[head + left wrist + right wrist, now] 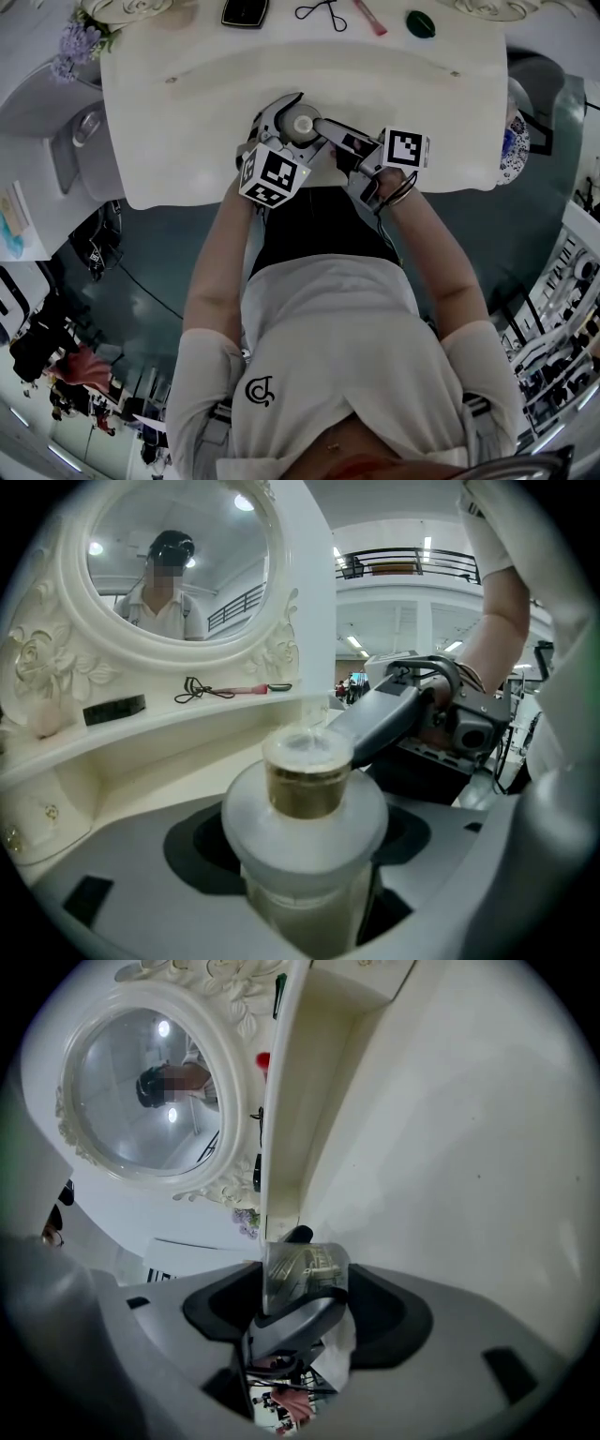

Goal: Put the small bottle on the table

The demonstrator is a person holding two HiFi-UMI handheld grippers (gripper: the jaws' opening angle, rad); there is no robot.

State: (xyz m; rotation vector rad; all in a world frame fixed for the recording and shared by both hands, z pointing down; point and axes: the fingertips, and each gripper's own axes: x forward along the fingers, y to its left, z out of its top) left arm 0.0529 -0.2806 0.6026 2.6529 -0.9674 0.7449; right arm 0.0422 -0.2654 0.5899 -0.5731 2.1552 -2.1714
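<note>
**Both hand-held grippers on the small bottle, mid-bench**

Starting at the left on my head view, a sprig of purple flowers (79, 42) sits at the bench's (178, 131) far left corner. Further along the far edge lie a flat black item (246, 11), a looped black cord (321, 11), a pink stick (368, 17) and a dark green round thing (421, 23).

My left hand-held gripper (292, 127) reaches in from the near edge, about midway along it. It is pinching the small bottle (305, 822) by its frosted body. The bottle stands upright between the jaws, gold collar up. It is over the bench, inward of the near edge. I can't see whether its base touches the surface.

My right hand-held gripper (306, 1283) comes in from the right, almost level with the left one. Its own view shows the bottle's clear cap (302, 1262) between the jaws, with both pads against the cap's sides, so it is clamped on the cap.

Beyond the bottle, the left gripper view shows an ornate white mirror (56, 658) above the shelf at the back.
</note>
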